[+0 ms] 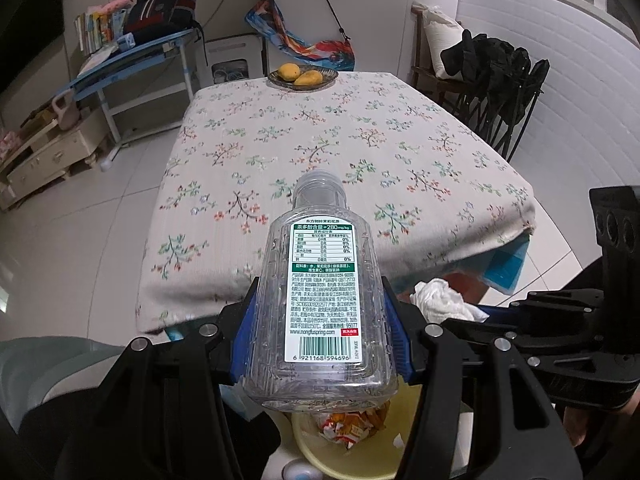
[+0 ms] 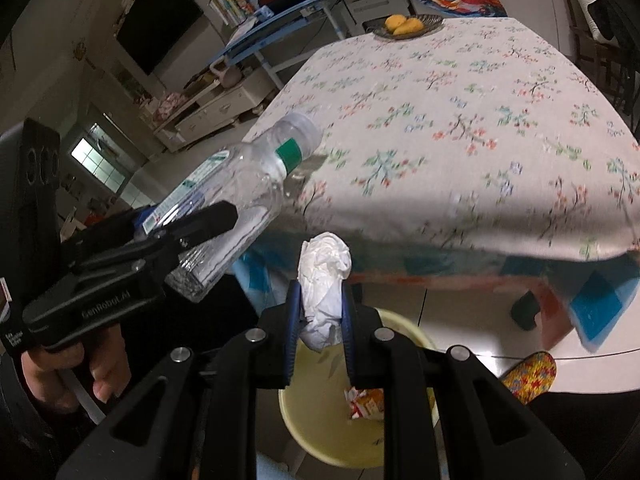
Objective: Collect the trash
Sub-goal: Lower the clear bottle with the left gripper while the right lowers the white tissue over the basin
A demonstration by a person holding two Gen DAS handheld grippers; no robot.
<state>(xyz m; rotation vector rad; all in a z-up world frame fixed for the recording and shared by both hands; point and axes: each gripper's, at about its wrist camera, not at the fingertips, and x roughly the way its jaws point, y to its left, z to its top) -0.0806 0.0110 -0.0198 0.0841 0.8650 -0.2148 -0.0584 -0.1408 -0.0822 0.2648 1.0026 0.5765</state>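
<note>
My left gripper is shut on an empty clear plastic bottle with a green and white label, held above a pale yellow bin. The bottle also shows in the right wrist view, clamped by the left gripper. My right gripper is shut on a crumpled white tissue, above the yellow bin. The tissue also shows in the left wrist view. An orange and white wrapper lies inside the bin.
A table with a floral cloth stands just ahead, its near edge beside the bin. A dish with two mangoes sits at its far end. Black folding chairs stand on the right, a blue desk on the left.
</note>
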